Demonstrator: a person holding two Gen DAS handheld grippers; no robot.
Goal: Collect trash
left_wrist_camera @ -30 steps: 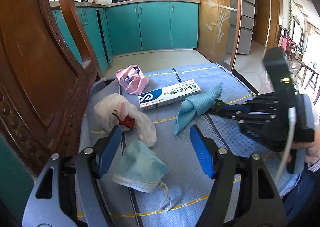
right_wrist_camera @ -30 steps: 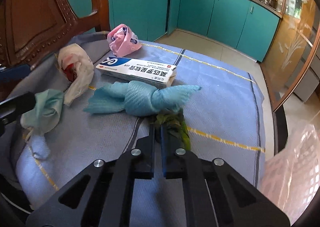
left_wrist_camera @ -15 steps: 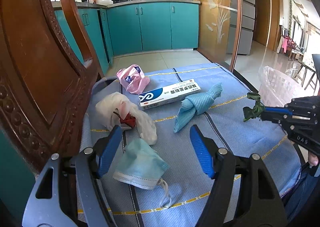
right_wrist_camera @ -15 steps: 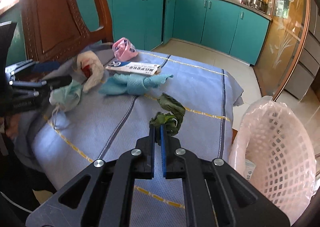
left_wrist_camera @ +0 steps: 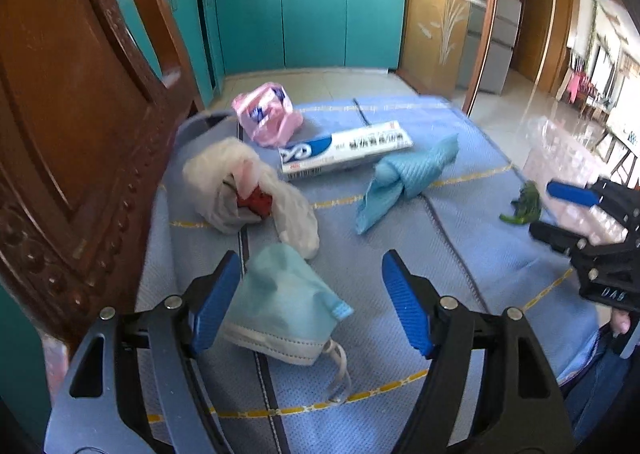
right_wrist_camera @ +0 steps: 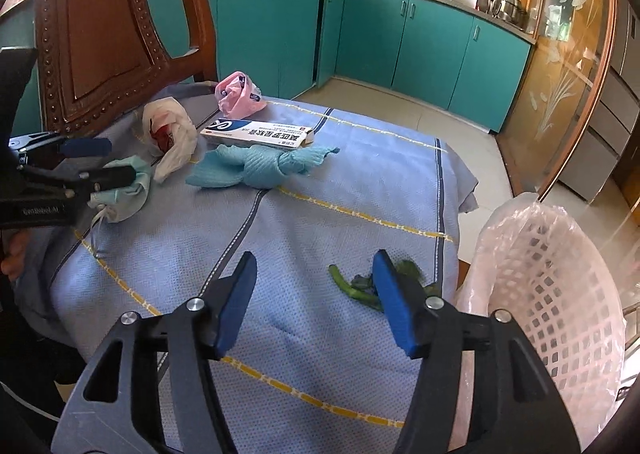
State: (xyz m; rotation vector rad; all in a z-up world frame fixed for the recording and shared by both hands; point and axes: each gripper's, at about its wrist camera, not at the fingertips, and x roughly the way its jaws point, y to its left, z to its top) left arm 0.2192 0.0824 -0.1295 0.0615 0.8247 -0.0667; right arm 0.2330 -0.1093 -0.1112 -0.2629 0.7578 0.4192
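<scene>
My right gripper (right_wrist_camera: pixel 316 298) hovers over the blue tablecloth's right edge with its jaws opening. A green vegetable scrap (right_wrist_camera: pixel 352 288) sits loose just past its right finger, touching neither pad. The left wrist view shows that scrap (left_wrist_camera: pixel 524 206) in front of the right gripper (left_wrist_camera: pixel 548 212). My left gripper (left_wrist_camera: pixel 310 304) stands open over a pale green face mask (left_wrist_camera: pixel 280 302), which lies between its fingers nearer the left one. Farther back lie a knotted blue cloth (left_wrist_camera: pixel 404 178), a white-and-blue carton (left_wrist_camera: pixel 348 146), a pink bag (left_wrist_camera: pixel 266 118) and a white plastic bag (left_wrist_camera: pixel 244 190) with something red inside.
A pink lattice basket (right_wrist_camera: pixel 560 314) lined with a plastic bag stands just off the table's right edge. A carved wooden chair back (right_wrist_camera: pixel 108 26) rises at the left behind the trash. Teal kitchen cabinets (right_wrist_camera: pixel 420 42) line the far wall.
The right gripper carried the green scrap from beside the blue cloth to the table's right edge near the basket, then opened and let it go. The left gripper stayed over the mask.
</scene>
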